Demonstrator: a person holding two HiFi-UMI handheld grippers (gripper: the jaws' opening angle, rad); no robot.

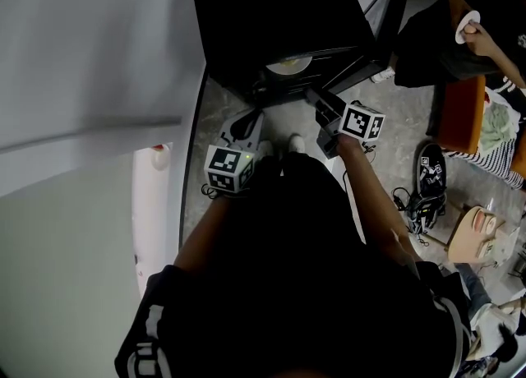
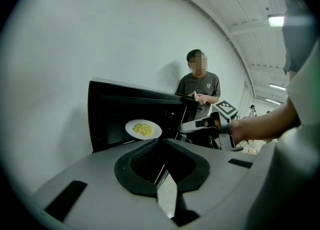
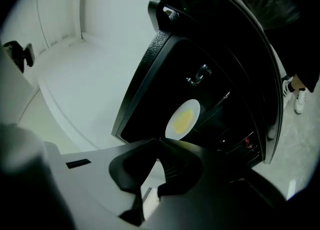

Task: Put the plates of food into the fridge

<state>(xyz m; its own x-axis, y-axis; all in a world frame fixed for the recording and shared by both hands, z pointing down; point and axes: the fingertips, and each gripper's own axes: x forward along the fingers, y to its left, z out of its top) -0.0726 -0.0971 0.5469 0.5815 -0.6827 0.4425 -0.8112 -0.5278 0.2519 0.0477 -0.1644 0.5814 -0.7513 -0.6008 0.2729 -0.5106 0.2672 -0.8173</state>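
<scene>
Left gripper (image 2: 160,141) and right gripper (image 3: 157,143): jaws closed, empty; plate of food (image 3: 183,119) just ahead, inside fridge (image 3: 150,76)

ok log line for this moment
plate: in open fridge | left gripper: jaws shut, empty | right gripper: jaws shut, empty, by fridge opening
</scene>
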